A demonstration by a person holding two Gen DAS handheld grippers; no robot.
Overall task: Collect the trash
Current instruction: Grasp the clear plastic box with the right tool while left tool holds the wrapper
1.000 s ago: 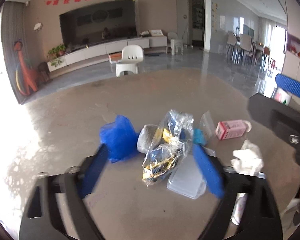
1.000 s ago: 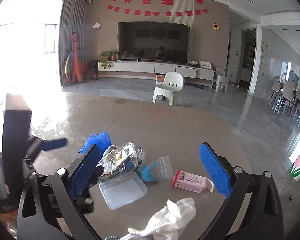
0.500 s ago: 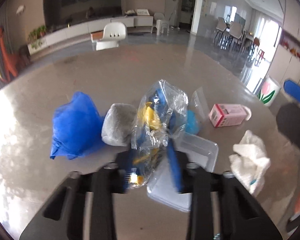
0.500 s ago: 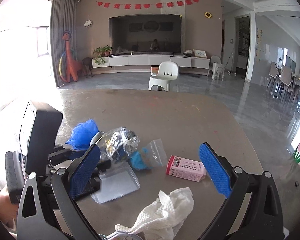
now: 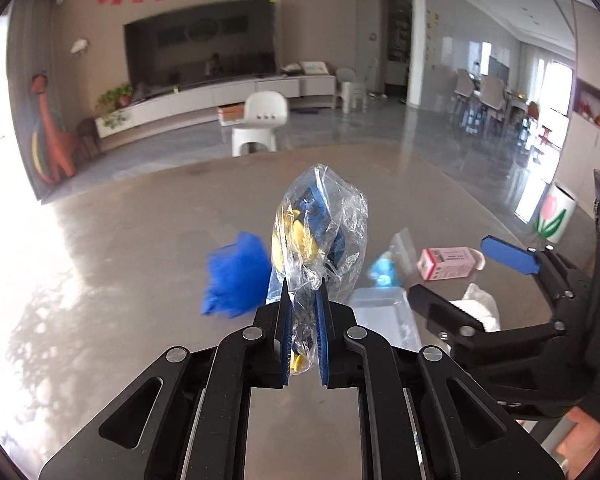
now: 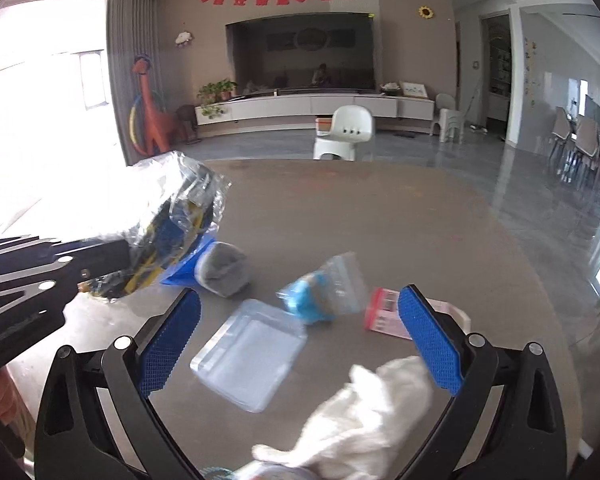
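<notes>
Our left gripper (image 5: 303, 322) pinches the crinkly plastic bag (image 5: 320, 236) (light, slippery, best held by its bunched neck) above the table (image 5: 140, 248); our right gripper (image 6: 300, 344) gapes empty.

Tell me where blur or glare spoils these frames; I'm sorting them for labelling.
Left wrist view: window glare washes out the table at left; the blue bag is motion-smeared, while the wrapper in the left gripper stays sharp. Right wrist view: glare whitens the wrapper's top; the tissue and zip bag are smeared.
</notes>
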